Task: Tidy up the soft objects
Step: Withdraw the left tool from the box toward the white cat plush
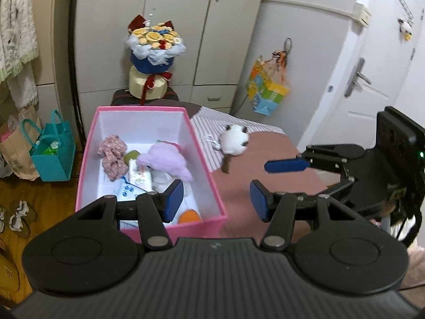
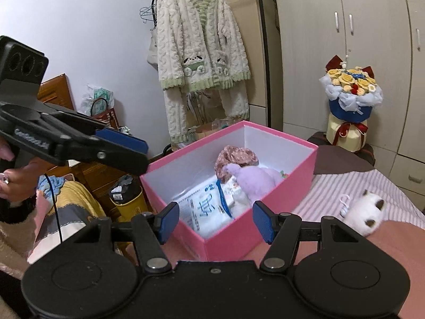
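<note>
The left gripper (image 1: 216, 199) and right gripper (image 2: 215, 220) both hung empty, jaws apart, above the box (image 1: 212, 186), while the plush (image 1: 235, 139) lay ahead on the bed, where a loose pinch could drop it.

A tall pale wardrobe (image 1: 170, 26) with slim metal handles fills the far wall, and every other thing sits around it. To its right stands a white door (image 1: 372, 61) with a lever handle; in front of it a bed (image 1: 265, 154) lies under striped and pink covers, with a flower bouquet (image 1: 154, 42) between the two. To its left a fluffy cream robe (image 2: 199, 53) hangs on a rack against a plain white wall (image 2: 79, 26), above wooden floor (image 1: 39, 196) and a teal bag (image 1: 53, 156).
</note>
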Tool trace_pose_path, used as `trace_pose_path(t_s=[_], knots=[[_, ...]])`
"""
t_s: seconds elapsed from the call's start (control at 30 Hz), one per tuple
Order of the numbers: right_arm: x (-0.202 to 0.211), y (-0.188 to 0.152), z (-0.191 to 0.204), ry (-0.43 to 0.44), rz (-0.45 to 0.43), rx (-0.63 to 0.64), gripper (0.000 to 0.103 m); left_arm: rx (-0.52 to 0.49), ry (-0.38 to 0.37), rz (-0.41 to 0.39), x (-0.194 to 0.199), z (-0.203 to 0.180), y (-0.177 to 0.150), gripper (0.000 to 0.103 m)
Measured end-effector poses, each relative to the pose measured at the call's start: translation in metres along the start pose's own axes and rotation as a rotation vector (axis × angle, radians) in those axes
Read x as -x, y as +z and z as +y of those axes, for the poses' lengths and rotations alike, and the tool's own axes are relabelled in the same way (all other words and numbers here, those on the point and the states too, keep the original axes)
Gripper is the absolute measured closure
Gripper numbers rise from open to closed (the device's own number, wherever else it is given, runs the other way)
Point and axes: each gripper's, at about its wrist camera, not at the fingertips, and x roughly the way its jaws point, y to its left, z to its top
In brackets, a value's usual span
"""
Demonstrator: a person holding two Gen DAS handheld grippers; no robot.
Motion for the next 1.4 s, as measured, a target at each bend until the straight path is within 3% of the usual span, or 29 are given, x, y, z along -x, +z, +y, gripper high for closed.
trace_pose_path(t_s=[0.27, 0.53, 0.77, 0.87, 1.07, 1.2, 1.4], knots=[[0.045, -0.020, -0.016, -0.043, 0.028, -0.017, 0.031, -0.055, -0.022, 0.049, 0.006, -0.036, -0.013, 0.045], [0.088, -0.042, -0.041, -0.142, 0.043, -0.002, 0.027, -0.092, -0.062, 0.076, -0.020, -0.071, -0.014, 0.041], [0.107, -0.058, -0.066, -0.122, 0.011, 0.038, 0.024, -0.094, -0.118, 0.103, -0.052, -0.099, -0.011, 0.040], [0.108, -0.062, -0.075, -0.129, 0.001, 0.058, 0.023, -0.113, -0.119, 0.099, -0.066, -0.110, -0.007, 0.034], [0.095, -0.070, -0.099, -0.126, -0.068, 0.099, 0.021, -0.088, -0.112, 0.088, -0.101, -0.112, 0.004, 0.032], [0.076, -0.074, -0.113, -0.176, -0.093, 0.141, 0.019, -0.055, -0.081, 0.039, -0.125, -0.110, 0.009, 0.027], [0.043, -0.074, -0.143, -0.184, -0.093, 0.138, 0.020, -0.009, -0.039, -0.021, -0.166, -0.106, 0.013, 0.027]])
